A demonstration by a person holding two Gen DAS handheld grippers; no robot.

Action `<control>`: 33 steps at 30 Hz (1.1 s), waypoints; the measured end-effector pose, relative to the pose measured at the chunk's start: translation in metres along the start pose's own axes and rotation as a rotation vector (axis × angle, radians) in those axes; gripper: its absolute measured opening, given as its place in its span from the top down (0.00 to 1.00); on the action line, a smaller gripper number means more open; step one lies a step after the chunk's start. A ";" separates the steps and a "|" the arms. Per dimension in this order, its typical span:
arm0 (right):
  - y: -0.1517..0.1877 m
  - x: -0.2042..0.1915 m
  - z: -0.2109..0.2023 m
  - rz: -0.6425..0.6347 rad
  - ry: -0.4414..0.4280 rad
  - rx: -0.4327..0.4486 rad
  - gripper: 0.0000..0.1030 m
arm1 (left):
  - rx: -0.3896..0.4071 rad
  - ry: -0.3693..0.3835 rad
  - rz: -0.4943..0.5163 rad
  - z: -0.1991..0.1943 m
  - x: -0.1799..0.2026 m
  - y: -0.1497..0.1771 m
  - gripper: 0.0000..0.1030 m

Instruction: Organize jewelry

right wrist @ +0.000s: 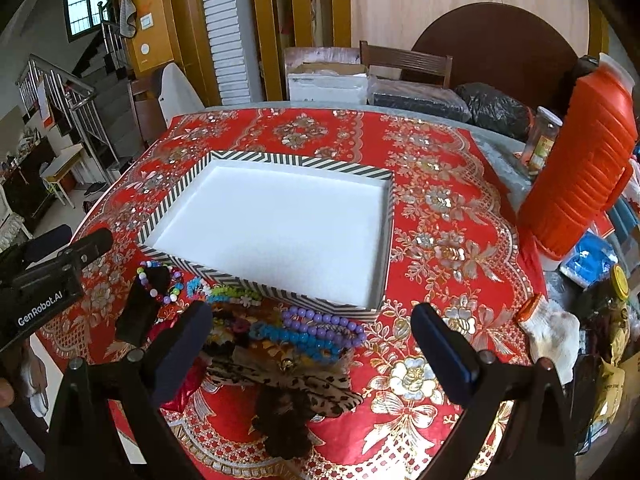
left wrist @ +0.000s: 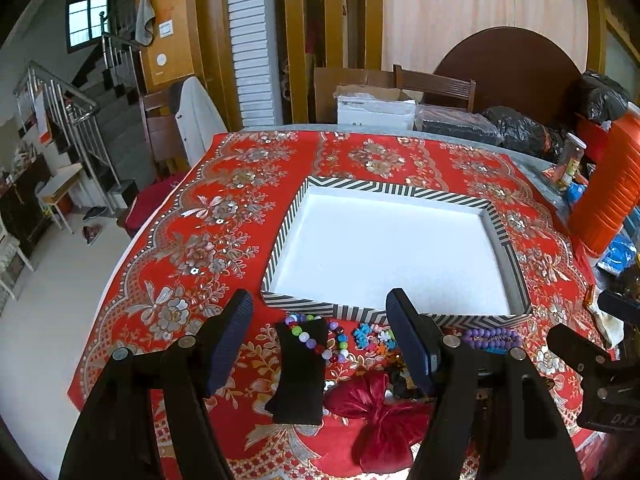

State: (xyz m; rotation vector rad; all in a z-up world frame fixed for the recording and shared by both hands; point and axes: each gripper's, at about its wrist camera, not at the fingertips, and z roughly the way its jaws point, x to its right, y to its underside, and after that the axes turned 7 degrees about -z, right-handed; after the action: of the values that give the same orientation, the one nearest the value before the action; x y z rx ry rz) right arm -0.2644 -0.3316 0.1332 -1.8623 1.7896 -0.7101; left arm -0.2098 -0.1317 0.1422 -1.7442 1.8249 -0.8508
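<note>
A shallow striped box (left wrist: 308, 308) (right wrist: 256, 285) with a white floor lies empty on the red cloth. In front of it lies a pile of jewelry: a multicoloured bead bracelet (left wrist: 320, 342) (right wrist: 154, 285) draped over a black stand (left wrist: 298, 376) (right wrist: 138, 312), purple beads (left wrist: 490, 336) (right wrist: 320, 318), blue beads (right wrist: 296, 338), a red bow (left wrist: 380, 408), a leopard-print hair tie (right wrist: 280, 376). My left gripper (left wrist: 320, 344) hangs open above the black stand. My right gripper (right wrist: 316, 348) is open above the bead pile, holding nothing.
An orange ribbed jug (right wrist: 580, 160) (left wrist: 608, 200) stands at the right with a jar (right wrist: 540, 140), a white glove (right wrist: 552, 328) and clutter beside it. Boxes and black bags (left wrist: 516, 128) sit past the table's far edge. The other gripper (right wrist: 44, 276) shows at the left.
</note>
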 end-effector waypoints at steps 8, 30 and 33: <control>0.000 -0.002 0.000 -0.003 -0.006 -0.002 0.01 | -0.003 -0.006 -0.001 0.000 -0.002 0.001 0.45; 0.002 0.002 0.007 0.007 -0.009 -0.025 0.01 | -0.022 -0.015 -0.006 0.005 -0.006 0.003 0.45; 0.002 0.004 0.009 0.010 -0.009 -0.034 0.01 | -0.029 -0.018 -0.001 0.007 -0.008 0.005 0.45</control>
State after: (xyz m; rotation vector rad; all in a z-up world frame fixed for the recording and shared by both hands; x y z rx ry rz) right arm -0.2602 -0.3363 0.1256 -1.8740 1.8146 -0.6705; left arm -0.2078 -0.1247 0.1337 -1.7649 1.8330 -0.8103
